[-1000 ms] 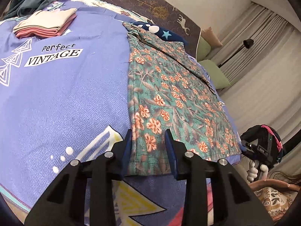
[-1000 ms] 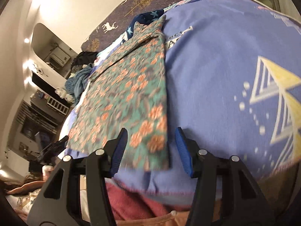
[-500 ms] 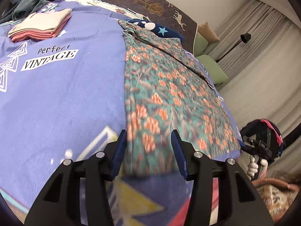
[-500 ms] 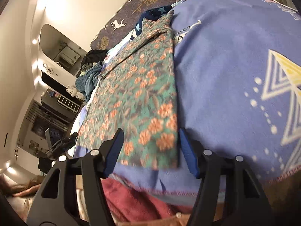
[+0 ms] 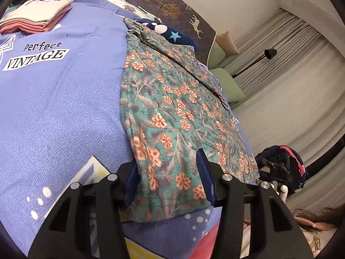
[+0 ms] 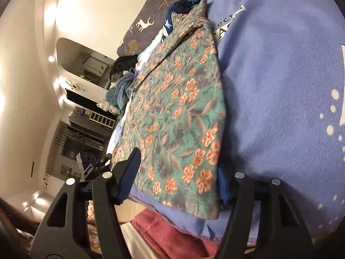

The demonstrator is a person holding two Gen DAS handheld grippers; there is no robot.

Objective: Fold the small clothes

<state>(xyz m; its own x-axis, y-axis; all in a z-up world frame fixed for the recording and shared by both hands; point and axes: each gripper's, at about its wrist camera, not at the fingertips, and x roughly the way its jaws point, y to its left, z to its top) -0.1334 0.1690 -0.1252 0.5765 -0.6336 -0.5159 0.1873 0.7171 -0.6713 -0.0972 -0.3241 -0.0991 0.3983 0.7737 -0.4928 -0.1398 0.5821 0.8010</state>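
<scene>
Floral garment (image 5: 172,116) lies flat on the bed (image 5: 64,108), near hem between both spread tongs, left tongs (image 5: 168,183) and right tongs (image 6: 179,185) (right's jaws just widening, neither clamped). Folded stack (image 5: 34,17) done far left; this fold pending.

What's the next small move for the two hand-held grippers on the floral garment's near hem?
Probably close both on the hem, then lift. The left hand-held gripper and right hand-held gripper have just been opening and now straddle the near corners of the floral garment, which lies flat on the purple blanket, not yet pinched.
</scene>
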